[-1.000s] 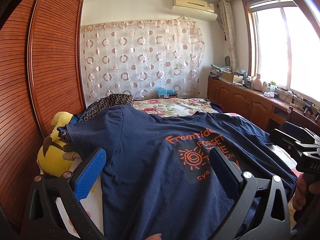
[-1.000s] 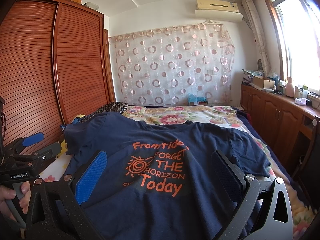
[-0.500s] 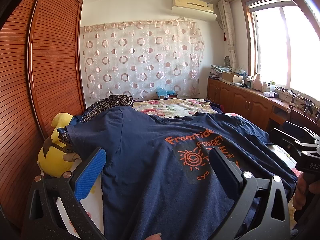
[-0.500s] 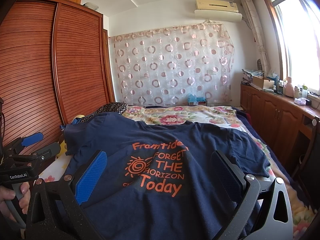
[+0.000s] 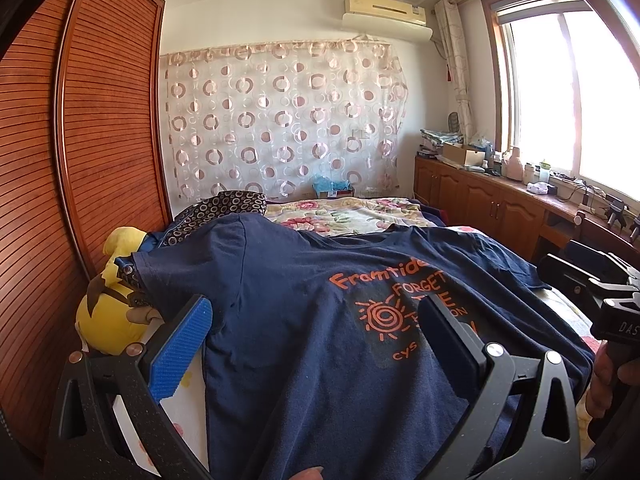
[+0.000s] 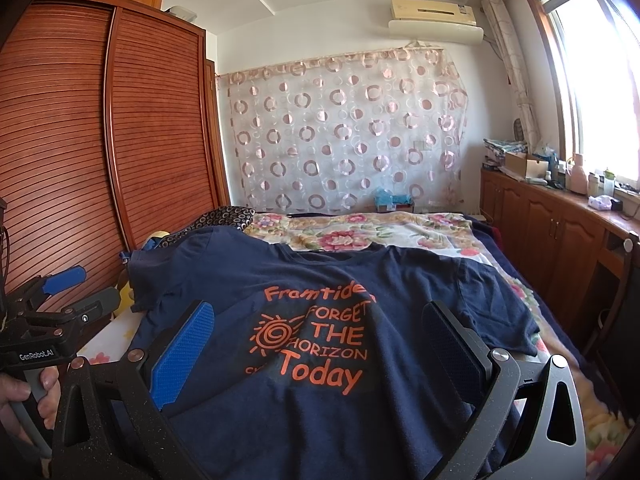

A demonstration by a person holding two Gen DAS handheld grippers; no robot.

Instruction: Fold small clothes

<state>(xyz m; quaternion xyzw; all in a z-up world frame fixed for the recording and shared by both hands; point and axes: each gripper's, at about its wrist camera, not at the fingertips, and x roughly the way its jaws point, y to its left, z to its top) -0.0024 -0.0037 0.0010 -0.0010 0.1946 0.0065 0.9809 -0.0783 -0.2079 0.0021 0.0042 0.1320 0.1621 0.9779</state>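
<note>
Left wrist view: left gripper (image 5: 316,332) is hovering over the near edge of the bed (image 5: 360,216), its fingers (image 5: 182,348) standing wide apart and gripping nothing; one finger is showing a blue ribbed pad, the other a black one. Beneath and between them a navy T-shirt (image 5: 288,312) is lying spread face-up, covering most of the bed from the near edge toward the middle, its orange print reading partly across the right half. One sleeve is draping toward the bed's left edge, where a yellow plush toy (image 5: 108,316) is resting just beside it against the wooden wardrobe (image 5: 60,160). A dark patterned pillow (image 5: 224,204) is sitting past the shirt's shoulder. At the right edge of this view the right gripper (image 5: 592,276) is showing, held in a hand (image 5: 604,376).

Right wrist view: right gripper (image 6: 316,336) is likewise poised above the shirt's lower half, fingers (image 6: 182,352) parted wide and clamping nothing. Between them the print "FORGET THE HORIZON Today" is reading clearly. A floral sheet (image 6: 360,232) is lying uncovered beyond the collar, toward the far edge of the bed. Left gripper (image 6: 72,292) is appearing at the left edge, its fingers also apart, held by a hand (image 6: 28,396). A circle-patterned curtain (image 6: 344,132) is hanging behind the bed.
</note>
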